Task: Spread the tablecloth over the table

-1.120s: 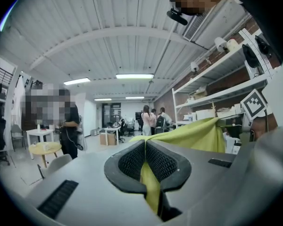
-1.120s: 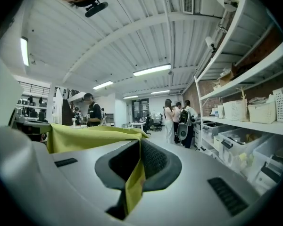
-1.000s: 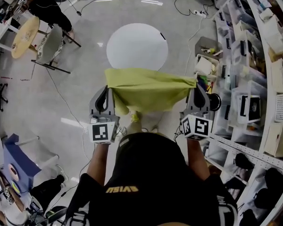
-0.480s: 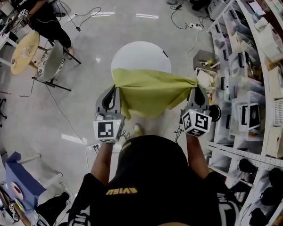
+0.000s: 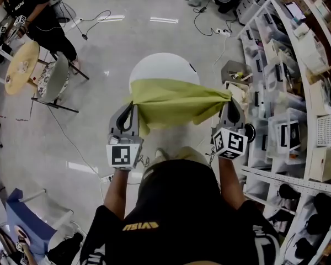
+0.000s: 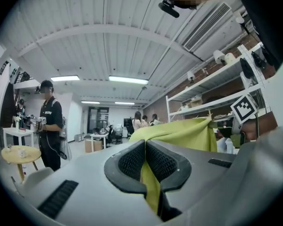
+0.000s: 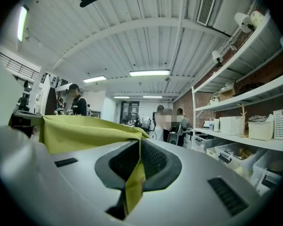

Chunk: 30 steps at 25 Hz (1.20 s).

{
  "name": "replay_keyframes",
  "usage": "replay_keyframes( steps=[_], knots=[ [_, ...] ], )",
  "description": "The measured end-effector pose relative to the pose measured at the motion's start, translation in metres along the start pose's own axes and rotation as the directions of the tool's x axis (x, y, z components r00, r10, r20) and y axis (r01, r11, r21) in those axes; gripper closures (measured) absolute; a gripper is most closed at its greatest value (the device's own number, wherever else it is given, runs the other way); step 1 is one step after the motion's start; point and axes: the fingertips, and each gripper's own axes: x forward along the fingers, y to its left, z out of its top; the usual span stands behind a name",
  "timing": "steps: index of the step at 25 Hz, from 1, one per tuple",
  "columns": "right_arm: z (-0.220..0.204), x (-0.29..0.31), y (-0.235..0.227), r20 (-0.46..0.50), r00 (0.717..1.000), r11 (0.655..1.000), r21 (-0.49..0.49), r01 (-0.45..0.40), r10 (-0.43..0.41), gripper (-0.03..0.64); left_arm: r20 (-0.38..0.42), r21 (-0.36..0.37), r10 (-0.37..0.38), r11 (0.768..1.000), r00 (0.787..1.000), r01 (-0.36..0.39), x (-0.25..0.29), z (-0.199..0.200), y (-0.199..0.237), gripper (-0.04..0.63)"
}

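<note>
1. the left hand-held gripper has its jaws pressed together on one corner of the yellow-green tablecloth. a strip of fabric runs down between its ribbed pads.
2. the right hand-held gripper is clamped just as tight on the opposite corner, and a fold of cloth hangs out below its jaws.
3. both point level and away from the person and are held well apart, so the top edge of the cloth is stretched nearly straight between them.
4. the lower edge hangs loose in soft folds, and the two side edges slope inward beneath the grippers.
5. in the head view the stretched edge crosses the near part of the round white worktop, whose far part shows bare beyond it. whether cloth and worktop touch cannot be told.
6. left of the worktop the grey floor lies open, crossed only by a thin cable. a chair and a small wooden table stand well off, with a bystander beside them.
7. on the right the room is tight: shelving loaded with bins runs just beside the right gripper, and a grey box sits near the worktop's right edge.
8. beyond the worktop the floor is open up to a power strip.
</note>
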Motion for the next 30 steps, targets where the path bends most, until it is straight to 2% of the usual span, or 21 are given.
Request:
replay_keyframes(
  steps=[6, 13, 18, 25, 30],
  knots=[
    [0.003, 0.014, 0.004, 0.004, 1.0, 1.0, -0.015, -0.014, 0.014, 0.609, -0.025, 0.001, 0.01, 1.0, 1.0, -0.01, 0.011, -0.004, 0.01, 0.575],
    [0.002, 0.057, -0.007, 0.025, 0.999, 0.999, -0.023, -0.034, 0.035, 0.609, -0.013, 0.031, 0.015, 0.999, 1.0, -0.015, 0.046, -0.003, 0.014, 0.575],
    [-0.001, 0.117, -0.001, 0.027, 0.995, 0.995, -0.032, -0.091, 0.092, 0.609, -0.041, 0.021, 0.067, 0.998, 0.997, -0.066, 0.08, -0.013, 0.035, 0.575],
    [-0.003, 0.18, -0.004, 0.012, 0.991, 0.991, -0.007, -0.132, 0.132, 0.609, -0.065, 0.018, 0.098, 0.995, 0.993, -0.097, 0.134, -0.015, 0.057, 0.575],
    [0.002, 0.218, -0.007, 0.025, 0.986, 0.986, -0.021, -0.163, 0.164, 0.609, -0.025, 0.019, 0.17, 0.985, 0.985, -0.17, 0.166, -0.005, 0.07, 0.575]
  ],
)
